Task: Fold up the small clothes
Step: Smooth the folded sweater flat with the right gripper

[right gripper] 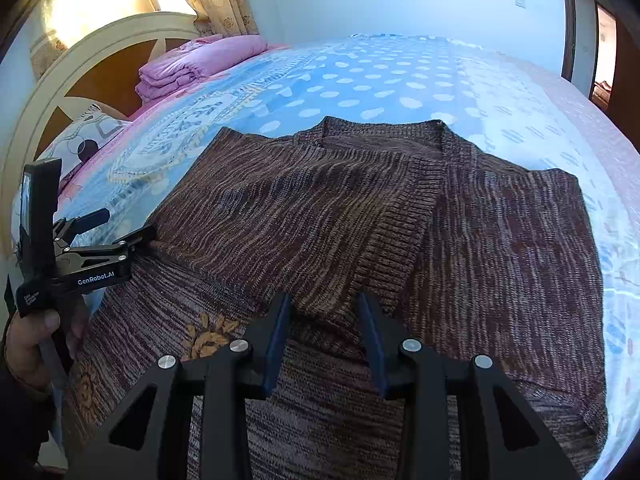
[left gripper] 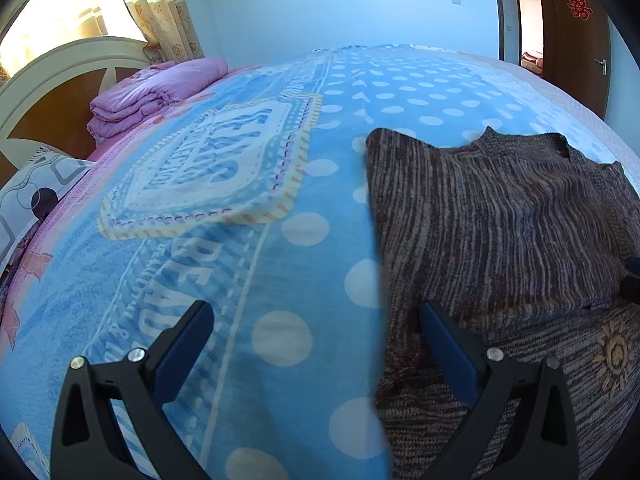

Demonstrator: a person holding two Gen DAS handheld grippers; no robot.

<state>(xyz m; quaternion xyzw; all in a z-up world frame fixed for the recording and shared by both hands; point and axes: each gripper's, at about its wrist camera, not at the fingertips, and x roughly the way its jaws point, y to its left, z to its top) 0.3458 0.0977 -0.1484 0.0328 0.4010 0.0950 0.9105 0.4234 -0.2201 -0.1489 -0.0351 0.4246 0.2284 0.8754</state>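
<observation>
Across the bed [right gripper: 520, 92] in front of you lies a blue blanket [left gripper: 280, 184] with white dots and a printed badge, and it fills most of both views. On it, spread flat and partly folded, is the brown knit cardigan [right gripper: 304, 208], its neckline towards the far side of the bed and one front panel laid over the other. A yellow flower motif [right gripper: 208, 336] shows on the part nearest you.

At the head of the bed a folded pink quilt [left gripper: 148, 92] sits beside a patterned pillow [left gripper: 36, 196], both well apart from the cardigan and against the white and brown headboard [right gripper: 92, 64]. Nothing lies on top of the cardigan.

Behind the headboard, flowered curtains [left gripper: 168, 12] let bright light in. The wall is pale blue, and a dark wooden door [left gripper: 576, 32] with a red paper cutting stands open on the far right.

Your left gripper [left gripper: 316, 320] hangs with its jaws wide apart and nothing between them, one finger over the blanket and the other over the cardigan's left edge. From the right wrist you can see it at that edge, with your hand [right gripper: 32, 340] on its handle.

Your right gripper [right gripper: 324, 312] is above the cardigan's near middle, jaws partly apart; the knit lies under them, not pinched.
</observation>
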